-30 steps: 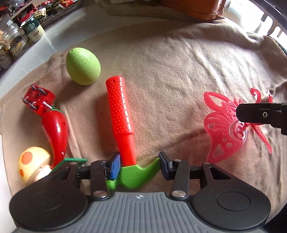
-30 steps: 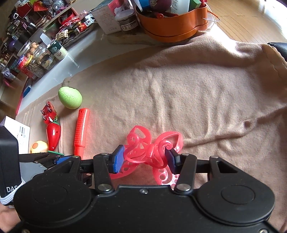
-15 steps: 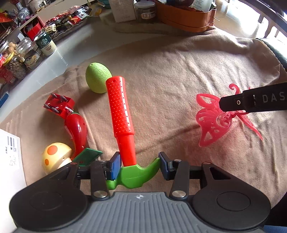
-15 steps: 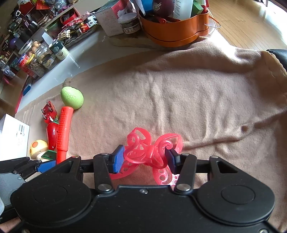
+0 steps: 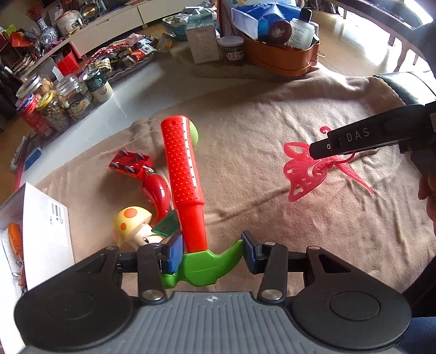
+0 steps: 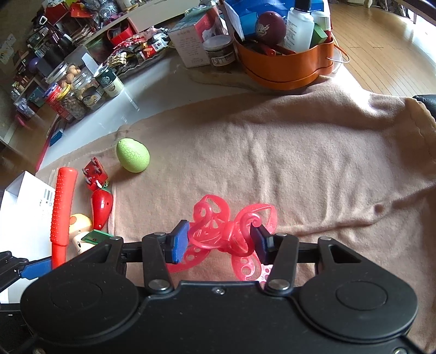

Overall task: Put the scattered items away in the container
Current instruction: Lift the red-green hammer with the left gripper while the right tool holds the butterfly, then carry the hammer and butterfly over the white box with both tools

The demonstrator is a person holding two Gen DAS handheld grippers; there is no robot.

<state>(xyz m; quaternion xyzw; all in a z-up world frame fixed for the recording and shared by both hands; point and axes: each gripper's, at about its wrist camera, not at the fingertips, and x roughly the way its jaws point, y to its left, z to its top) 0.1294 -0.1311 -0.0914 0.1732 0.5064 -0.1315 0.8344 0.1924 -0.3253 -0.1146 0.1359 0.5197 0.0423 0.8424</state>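
On the tan blanket (image 6: 313,163) a green egg (image 6: 133,159), chili toy (image 6: 102,208) and mushroom (image 5: 130,222) remain, while the left gripper (image 5: 209,249) clamps a toy hammer (image 5: 188,196) and the right gripper (image 6: 220,241) a pink butterfly (image 6: 218,231), both lifted, neither yet at the white box (image 5: 41,217) at the left.

Wooden floor (image 6: 387,54) gleams with daylight beyond a cluttered white shelf (image 5: 114,20)

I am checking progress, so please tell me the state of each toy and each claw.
left claw: shut on toy hammer, lifted
right claw: shut on pink butterfly
green egg: lying on blanket
red chili toy: lying
mushroom toy: lying sideways
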